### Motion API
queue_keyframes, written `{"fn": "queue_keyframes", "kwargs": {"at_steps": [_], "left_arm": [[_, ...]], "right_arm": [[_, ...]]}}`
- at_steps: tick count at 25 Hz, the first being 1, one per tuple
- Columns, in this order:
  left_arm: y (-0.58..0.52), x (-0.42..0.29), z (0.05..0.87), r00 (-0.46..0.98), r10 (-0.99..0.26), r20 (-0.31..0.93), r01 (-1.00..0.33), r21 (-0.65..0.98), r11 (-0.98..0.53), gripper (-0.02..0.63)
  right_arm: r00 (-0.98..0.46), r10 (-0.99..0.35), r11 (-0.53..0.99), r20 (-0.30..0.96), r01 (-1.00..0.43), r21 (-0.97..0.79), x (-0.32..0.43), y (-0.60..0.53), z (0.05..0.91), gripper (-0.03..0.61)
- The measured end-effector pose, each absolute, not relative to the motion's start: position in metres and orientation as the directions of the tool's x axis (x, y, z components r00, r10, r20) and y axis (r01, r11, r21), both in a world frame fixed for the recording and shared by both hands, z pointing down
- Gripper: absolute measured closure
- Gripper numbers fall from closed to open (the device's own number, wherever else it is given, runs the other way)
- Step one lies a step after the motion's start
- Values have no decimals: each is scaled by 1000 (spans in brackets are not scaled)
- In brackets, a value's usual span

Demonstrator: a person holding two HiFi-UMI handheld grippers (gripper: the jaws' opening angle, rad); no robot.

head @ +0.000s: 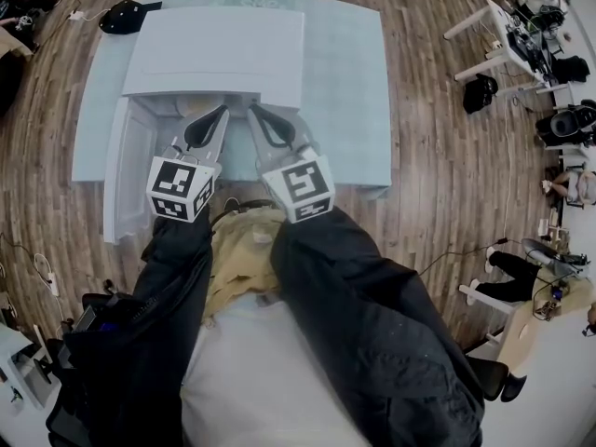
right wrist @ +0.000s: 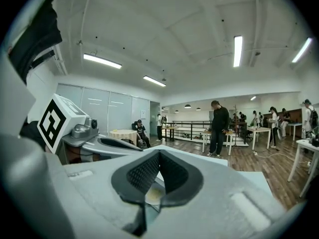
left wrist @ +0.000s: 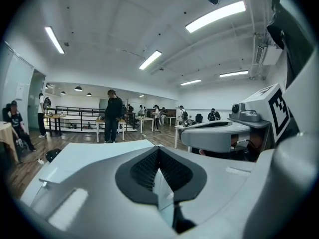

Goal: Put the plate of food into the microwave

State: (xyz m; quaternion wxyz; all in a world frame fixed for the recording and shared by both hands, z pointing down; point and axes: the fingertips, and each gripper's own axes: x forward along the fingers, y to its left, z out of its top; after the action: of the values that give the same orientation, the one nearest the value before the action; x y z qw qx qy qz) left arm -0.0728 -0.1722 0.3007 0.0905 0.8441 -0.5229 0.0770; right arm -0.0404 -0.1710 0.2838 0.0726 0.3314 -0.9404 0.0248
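A white microwave (head: 219,54) stands on a pale blue table (head: 345,91), its door (head: 130,166) swung open to the left. Both grippers point side by side at its front opening. My left gripper (head: 223,110) has its jaws closed tip to tip (left wrist: 158,149), with only a white sliver showing in the gap behind the tips. My right gripper (head: 251,110) is shut too (right wrist: 159,152). Through the gap under its tips a yellowish patch with a pale rim (right wrist: 151,194) shows, seemingly the plate of food. The grippers hide the plate in the head view.
A black bag (head: 126,15) lies at the table's far left corner. A person in dark clothes (left wrist: 112,116) stands beyond the table, and others sit at desks (head: 521,45) to the right. Cables (head: 42,273) trail on the wood floor at left.
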Motion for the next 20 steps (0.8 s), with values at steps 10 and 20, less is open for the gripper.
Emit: {"fn": "queue_keyframes", "kwargs": {"at_steps": [10,20], "left_arm": [[-178,-70,290,433,-877,207,-900,38,-435,617],[-180,-65,292,432,-875,219,-900,44,-434,617]], "right_arm": [[-766,-630,775,125,-631,41,-40,-179,271,581],[-771,-621,782,138,-622,43,-37,-180,273,581]]}}
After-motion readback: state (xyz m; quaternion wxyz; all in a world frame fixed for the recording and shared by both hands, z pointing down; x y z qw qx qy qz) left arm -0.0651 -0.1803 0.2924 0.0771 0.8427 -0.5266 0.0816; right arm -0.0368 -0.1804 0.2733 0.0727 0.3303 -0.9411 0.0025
